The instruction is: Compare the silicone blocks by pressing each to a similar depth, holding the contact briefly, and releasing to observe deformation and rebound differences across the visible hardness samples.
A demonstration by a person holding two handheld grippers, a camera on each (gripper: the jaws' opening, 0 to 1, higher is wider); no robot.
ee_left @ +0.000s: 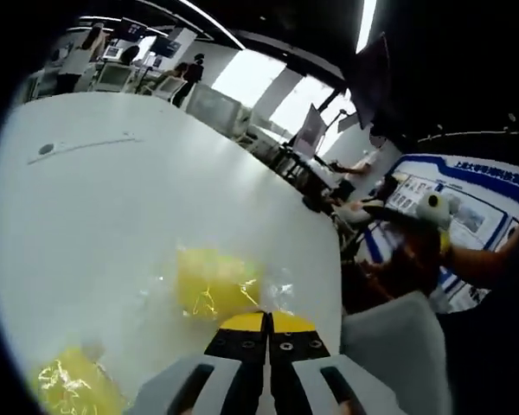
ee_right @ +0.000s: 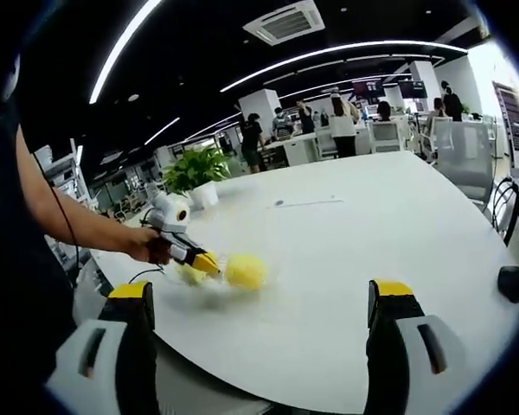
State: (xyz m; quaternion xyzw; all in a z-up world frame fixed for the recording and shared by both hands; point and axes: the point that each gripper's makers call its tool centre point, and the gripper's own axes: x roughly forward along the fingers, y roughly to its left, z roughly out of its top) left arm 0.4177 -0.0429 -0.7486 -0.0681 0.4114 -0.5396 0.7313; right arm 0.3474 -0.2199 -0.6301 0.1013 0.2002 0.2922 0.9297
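Nearest the lens in the left gripper view, the left gripper (ee_left: 266,324) has its two yellow-tipped jaws pressed together, the tips meeting at the near edge of a yellow block (ee_left: 214,283) wrapped in clear crinkled film. Whether the tips actually touch the block is hard to tell. Lower left, a second yellow block (ee_left: 73,386) in the same wrap lies near the edge of the white table (ee_left: 156,190). Farther right, past the table's rim, sits a grey chair (ee_left: 398,346).

In the right gripper view, a person's hand (ee_right: 147,245) at the left holds the left gripper, its yellow tips right beside a yellow block (ee_right: 244,271) on the white table; another pale yellow block (ee_right: 190,275) lies just under the tips. A potted plant (ee_right: 196,169) stands behind. The right gripper (ee_right: 261,298) hangs well apart from the blocks, its jaws spread wide with nothing between them.
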